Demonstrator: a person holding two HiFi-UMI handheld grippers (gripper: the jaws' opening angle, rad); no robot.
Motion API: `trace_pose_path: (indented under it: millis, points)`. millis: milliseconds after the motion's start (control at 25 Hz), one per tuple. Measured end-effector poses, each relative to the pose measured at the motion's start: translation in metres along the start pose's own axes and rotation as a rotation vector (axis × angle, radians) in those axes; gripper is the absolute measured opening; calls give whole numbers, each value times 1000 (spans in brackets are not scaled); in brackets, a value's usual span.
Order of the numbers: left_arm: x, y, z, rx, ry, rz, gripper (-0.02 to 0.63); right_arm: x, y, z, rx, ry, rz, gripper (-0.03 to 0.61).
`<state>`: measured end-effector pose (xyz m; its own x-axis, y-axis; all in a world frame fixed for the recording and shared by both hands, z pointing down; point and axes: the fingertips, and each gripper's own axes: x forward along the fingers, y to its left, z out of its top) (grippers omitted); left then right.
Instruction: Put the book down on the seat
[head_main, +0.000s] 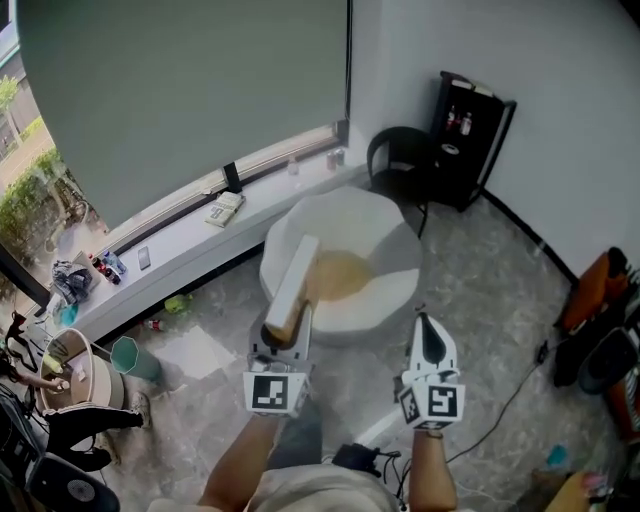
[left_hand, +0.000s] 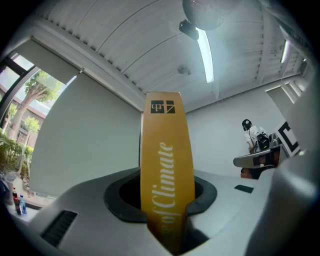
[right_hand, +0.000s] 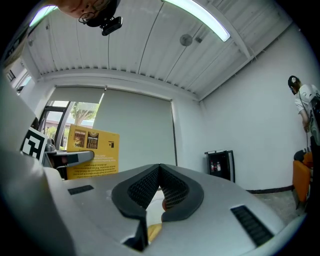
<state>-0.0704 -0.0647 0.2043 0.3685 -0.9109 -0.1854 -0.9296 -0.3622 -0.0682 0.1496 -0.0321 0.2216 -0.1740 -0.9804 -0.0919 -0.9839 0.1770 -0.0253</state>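
A yellow-spined book (head_main: 292, 285) stands upright in my left gripper (head_main: 283, 335), which is shut on its lower end. In the left gripper view the book's yellow spine (left_hand: 166, 165) rises between the jaws of the left gripper (left_hand: 172, 235). Just beyond the book lies the round white seat (head_main: 330, 215) with a yellowish cushion (head_main: 345, 272). My right gripper (head_main: 427, 325) hovers to the right of the seat's near edge with its jaws together and nothing between them. The right gripper view shows its tips (right_hand: 159, 175) meeting, with the book's cover (right_hand: 92, 152) off to the left.
A black chair (head_main: 400, 160) and a black cabinet (head_main: 470, 135) stand behind the seat by the wall. A white sill (head_main: 190, 240) with small items runs along the window. A green bin (head_main: 130, 357) sits at the left and orange bags (head_main: 598, 285) at the right. A person (left_hand: 255, 137) stands far off.
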Motion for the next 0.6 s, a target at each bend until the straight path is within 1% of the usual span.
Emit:
trace_pose_path:
  millis: [80, 200, 360, 480, 600]
  points:
    - [26, 5, -8, 13, -11, -21, 151, 21, -6, -4, -7, -1, -7, 0]
    - [70, 15, -15, -9, -11, -53, 152, 56, -15, -7, -24, 5, -24, 0]
    - [127, 38, -16, -22, -55, -79, 152, 114, -23, -7, -36, -1, -55, 0]
    - [170, 60, -29, -10, -33, -101, 152, 163, -23, -8, -46, 3, -59, 0]
    - [207, 85, -44, -23, -14, -113, 152, 207, -19, -15, -48, 21, -71, 1]
